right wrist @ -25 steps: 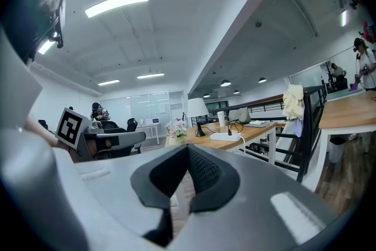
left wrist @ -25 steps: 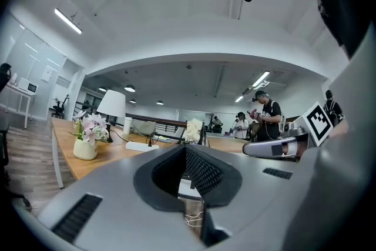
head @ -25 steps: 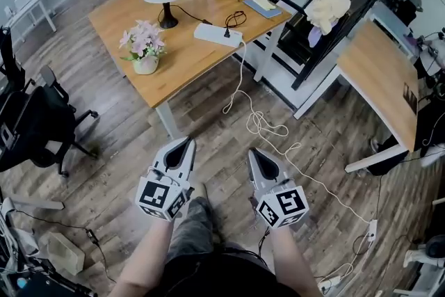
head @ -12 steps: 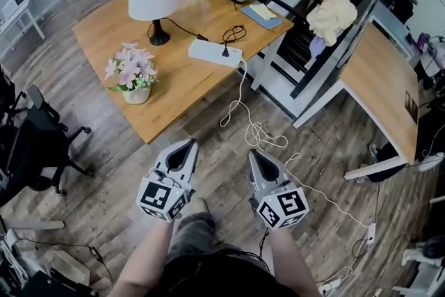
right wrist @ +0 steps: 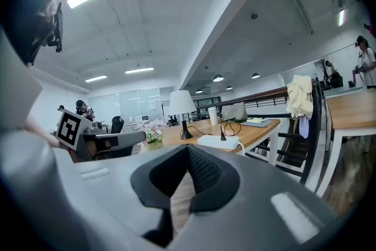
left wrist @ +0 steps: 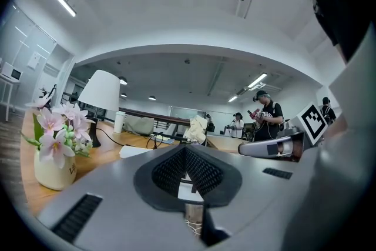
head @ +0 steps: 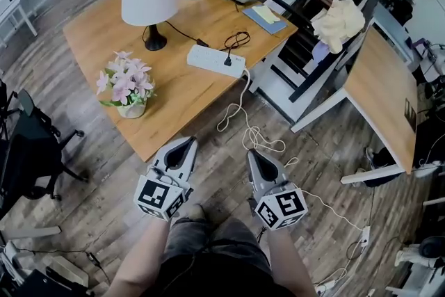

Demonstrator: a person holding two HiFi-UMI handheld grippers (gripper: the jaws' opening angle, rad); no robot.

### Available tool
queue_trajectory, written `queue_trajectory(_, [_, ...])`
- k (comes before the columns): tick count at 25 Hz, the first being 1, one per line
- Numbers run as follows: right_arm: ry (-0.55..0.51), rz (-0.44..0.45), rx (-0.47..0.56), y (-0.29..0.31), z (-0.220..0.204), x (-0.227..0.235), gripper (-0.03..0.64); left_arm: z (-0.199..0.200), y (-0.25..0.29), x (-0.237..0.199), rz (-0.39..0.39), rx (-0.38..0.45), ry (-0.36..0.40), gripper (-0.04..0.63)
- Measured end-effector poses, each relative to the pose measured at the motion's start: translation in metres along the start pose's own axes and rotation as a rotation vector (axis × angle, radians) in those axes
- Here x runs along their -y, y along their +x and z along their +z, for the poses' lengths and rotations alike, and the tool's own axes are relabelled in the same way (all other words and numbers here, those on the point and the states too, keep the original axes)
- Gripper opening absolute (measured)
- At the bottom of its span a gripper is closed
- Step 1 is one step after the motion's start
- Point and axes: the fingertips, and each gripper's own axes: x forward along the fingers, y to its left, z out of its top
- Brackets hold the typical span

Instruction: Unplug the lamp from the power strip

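The lamp stands at the far left of the wooden table. To its right lies the white power strip, with a black plug in it. Your left gripper hangs just short of the table, jaws together and empty. Your right gripper beside it is likewise closed on nothing.

Grey left gripper, right gripper, black-white marker cubes
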Motion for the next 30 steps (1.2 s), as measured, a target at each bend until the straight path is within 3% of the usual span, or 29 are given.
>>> queue_trajectory(16, [-0.003, 0.075, 0.002, 0.082, 0.015, 0.031, 0.008, 0.013, 0.064, -0.035, 0.015, 0.014, 0.001, -0.003])
queue_trajectory(30, [0.003, 0.161, -0.059, 0.163, 0.017, 0.094, 0.008, 0.008, 0.157, -0.066, 0.035, -0.004, -0.024, -0.003])
